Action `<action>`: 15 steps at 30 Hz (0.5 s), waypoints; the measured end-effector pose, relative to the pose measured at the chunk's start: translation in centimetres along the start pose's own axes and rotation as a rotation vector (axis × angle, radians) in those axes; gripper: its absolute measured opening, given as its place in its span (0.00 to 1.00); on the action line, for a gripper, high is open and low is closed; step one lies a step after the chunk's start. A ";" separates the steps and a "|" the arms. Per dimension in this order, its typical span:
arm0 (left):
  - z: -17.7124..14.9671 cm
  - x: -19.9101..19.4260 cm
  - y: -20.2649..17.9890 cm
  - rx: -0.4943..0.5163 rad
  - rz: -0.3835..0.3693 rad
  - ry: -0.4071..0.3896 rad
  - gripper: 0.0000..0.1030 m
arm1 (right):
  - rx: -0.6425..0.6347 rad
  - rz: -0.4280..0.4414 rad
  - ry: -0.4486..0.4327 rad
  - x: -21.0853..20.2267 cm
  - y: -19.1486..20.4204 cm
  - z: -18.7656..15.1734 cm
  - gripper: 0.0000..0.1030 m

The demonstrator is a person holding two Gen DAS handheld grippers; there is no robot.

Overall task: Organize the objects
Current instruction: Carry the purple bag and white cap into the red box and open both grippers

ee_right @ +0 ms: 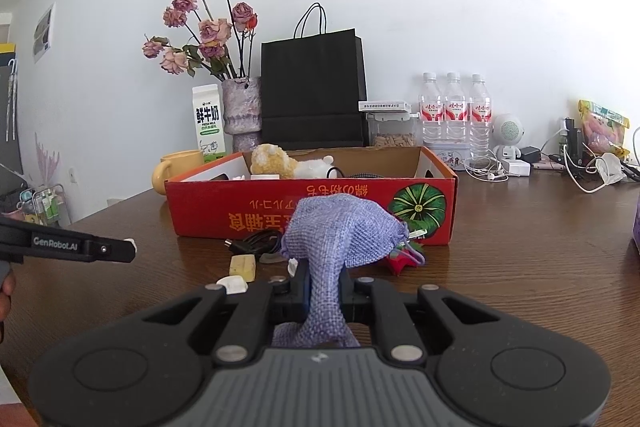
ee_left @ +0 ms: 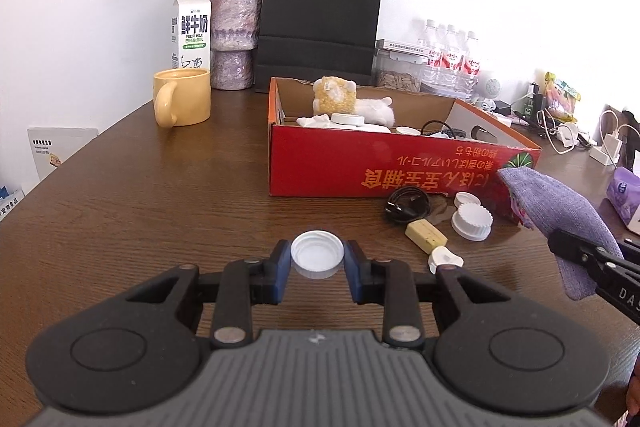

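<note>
From the left wrist view, a dark brown wooden table (ee_left: 168, 187) with fine grain fills the room's lower part, and a plain white wall stands behind it. The red cardboard box (ee_left: 372, 163), open on top and printed with upside-down gold letters, is my landmark. Inside it lie a fluffy yellow and white plush toy (ee_left: 340, 99) and a flat white disc. To the left of the box stands a glossy yellow mug (ee_left: 182, 97); behind the mug are a white milk carton (ee_left: 191, 29) and a rough purple vase (ee_left: 234, 35) with dried roses. Behind the box stands a matte black paper bag (ee_left: 320, 19). In front of the box, near its right corner, lie a coiled black cable (ee_left: 408, 205), ribbed white lids (ee_left: 472, 221) and a pale yellow block (ee_left: 426, 235). The left gripper (ee_left: 317, 261) pinches a round white cap (ee_left: 317, 255) between its blue pads, in front of the box and above the table.

From the right wrist view, the same box (ee_right: 240, 207) lies ahead on the table, with clear plastic water bottles (ee_right: 454, 111) behind its right end. The right gripper (ee_right: 324, 295) is pressed together on a coarse woven purple pouch (ee_right: 340, 231), which bulges upward in front of the box wall. The left gripper's black finger (ee_right: 80, 250) shows at the left of the box.
</note>
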State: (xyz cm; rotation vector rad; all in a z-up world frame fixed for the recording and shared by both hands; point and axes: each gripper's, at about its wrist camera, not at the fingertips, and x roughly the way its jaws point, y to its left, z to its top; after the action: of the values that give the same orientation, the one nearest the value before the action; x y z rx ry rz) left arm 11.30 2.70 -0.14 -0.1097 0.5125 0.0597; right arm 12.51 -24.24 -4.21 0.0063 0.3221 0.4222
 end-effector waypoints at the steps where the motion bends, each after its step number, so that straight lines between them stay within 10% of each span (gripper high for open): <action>1: -0.1 -0.1 -0.2 0.002 -0.004 0.001 0.28 | 0.000 0.000 0.000 0.0 0.0 0.0 0.10; 15: 0.9 -0.3 -1.4 0.020 -0.010 -0.034 0.28 | -0.007 0.026 -0.003 0.2 0.1 1.0 0.10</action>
State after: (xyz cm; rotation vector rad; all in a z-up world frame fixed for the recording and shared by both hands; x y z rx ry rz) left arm 11.64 1.45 0.93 -0.0916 0.4784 0.0466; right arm 12.97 -23.98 -3.34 0.0042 0.3178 0.4491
